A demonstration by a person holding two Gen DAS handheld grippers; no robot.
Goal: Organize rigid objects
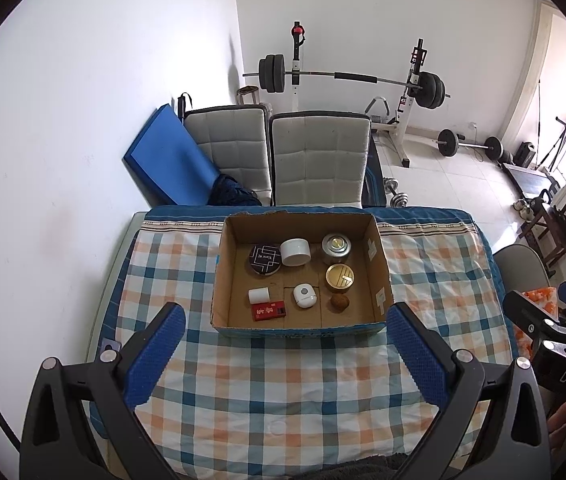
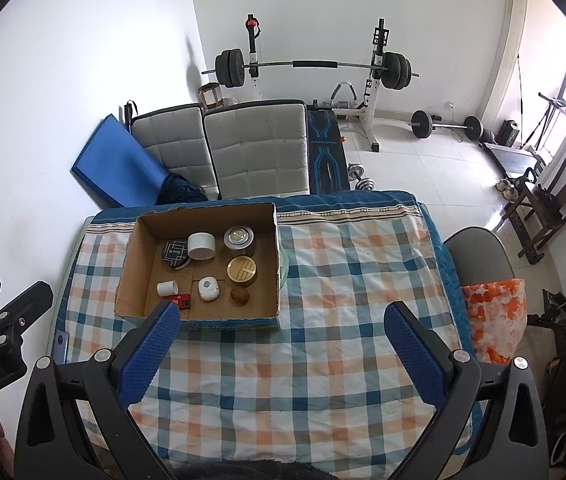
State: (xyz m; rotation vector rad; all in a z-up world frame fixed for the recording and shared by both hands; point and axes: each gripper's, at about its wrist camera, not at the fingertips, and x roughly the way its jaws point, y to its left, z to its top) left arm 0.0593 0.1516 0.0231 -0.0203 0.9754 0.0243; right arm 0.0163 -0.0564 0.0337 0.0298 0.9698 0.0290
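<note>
Both grippers are hanging above the checked cloth [image 1: 283, 380], on the near side of the cardboard box [image 1: 223, 280]. The left gripper [image 1: 285, 322] is holding its blue fingers [image 1: 155, 356] wide apart, and nothing is sitting between them. The right gripper [image 2: 281, 320] is spread just as wide and is also holding nothing and touching nothing.

All the hard things are already sitting inside the box. A black round tin [image 1: 265, 259] and a white round pot [image 1: 296, 252] are touching each other at the far side of the box. A silver tin [image 1: 337, 249] is sitting in the far right part, and a gold tin [image 1: 340, 278] is just in front of it. Near the front wall, a small white roll [image 1: 259, 295] is resting beside a red pack [image 1: 269, 311]. A white case [image 1: 304, 297] is sitting in the front middle, and a brown ball [image 1: 339, 303] is just beside it.

It looks like the sorting is done or almost done. If one more thing needs moving, the best way is coming straight down from above the box, so the fingers are not bumping the walls. The things are sitting close together, so going slowly and grabbing only one is a good idea. The brown ball could roll away if it is nudged.
</note>
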